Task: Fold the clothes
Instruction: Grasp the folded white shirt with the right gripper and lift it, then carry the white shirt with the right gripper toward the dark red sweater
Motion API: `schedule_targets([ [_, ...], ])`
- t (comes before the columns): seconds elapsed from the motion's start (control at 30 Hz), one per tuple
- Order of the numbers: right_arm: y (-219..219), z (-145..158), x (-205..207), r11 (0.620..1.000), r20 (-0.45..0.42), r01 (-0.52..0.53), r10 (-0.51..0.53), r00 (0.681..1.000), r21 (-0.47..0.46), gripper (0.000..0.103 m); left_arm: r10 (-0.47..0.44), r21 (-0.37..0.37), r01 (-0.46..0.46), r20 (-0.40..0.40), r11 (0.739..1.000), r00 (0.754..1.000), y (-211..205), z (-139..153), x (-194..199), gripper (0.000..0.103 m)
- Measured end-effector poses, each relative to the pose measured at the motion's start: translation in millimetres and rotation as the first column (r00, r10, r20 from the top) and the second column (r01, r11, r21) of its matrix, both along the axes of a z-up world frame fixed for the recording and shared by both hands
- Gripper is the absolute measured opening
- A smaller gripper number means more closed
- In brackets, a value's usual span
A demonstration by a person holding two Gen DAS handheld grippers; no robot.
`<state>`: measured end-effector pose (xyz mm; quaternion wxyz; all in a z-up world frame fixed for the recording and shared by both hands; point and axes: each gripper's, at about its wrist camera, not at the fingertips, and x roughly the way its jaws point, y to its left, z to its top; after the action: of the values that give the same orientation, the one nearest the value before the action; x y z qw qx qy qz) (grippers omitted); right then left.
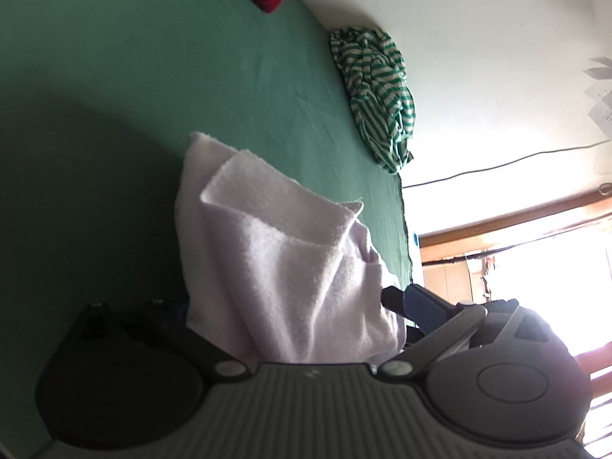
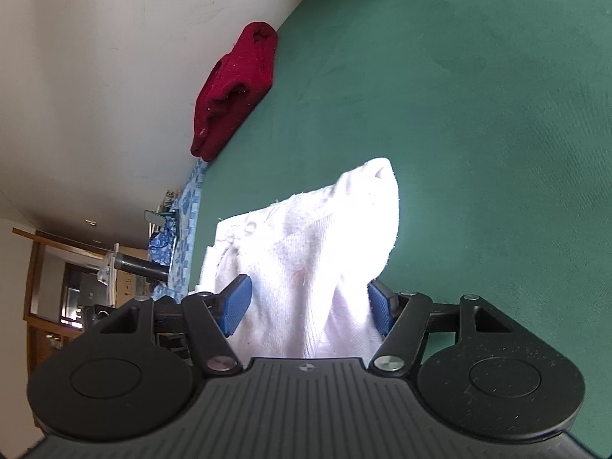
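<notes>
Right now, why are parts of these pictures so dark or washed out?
Left wrist view: the window blows out white, and a broad shadow darkens the green cover. Right wrist view: sunlight overexposes the white cloth; the fisheye bends the wall edge.

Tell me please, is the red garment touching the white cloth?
Apart. The right wrist view shows bare green surface between red garment and white cloth.

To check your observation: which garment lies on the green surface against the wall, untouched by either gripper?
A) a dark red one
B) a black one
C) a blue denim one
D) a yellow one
A: the dark red garment lies bunched on the green surface against the wall.
</notes>
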<state>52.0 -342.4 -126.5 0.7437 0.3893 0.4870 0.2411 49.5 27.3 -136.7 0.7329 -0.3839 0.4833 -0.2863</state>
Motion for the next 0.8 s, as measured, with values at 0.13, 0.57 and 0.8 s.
schedule_targets([
  [0.13, -8, 0, -7, 1.0, -0.042, -0.025, 0.026, 0.999, 0.009, 0.059, -0.036, 0.002, 0.036, 0.0, 0.999, 0.999, 2, -1, 0, 0.102],
  [0.57, 6, 9, -17, 0.994, -0.021, -0.026, 0.024, 0.999, -0.104, 0.041, -0.015, 0.016, 0.015, 0.028, 1.0, 1.0, 6, -1, -4, 0.1],
  [0.8, 18, 24, 5, 0.979, -0.111, -0.083, 0.063, 0.992, -0.186, 0.033, 0.092, 0.126, -0.084, -0.06, 0.989, 0.994, 28, 14, 9, 0.043],
])
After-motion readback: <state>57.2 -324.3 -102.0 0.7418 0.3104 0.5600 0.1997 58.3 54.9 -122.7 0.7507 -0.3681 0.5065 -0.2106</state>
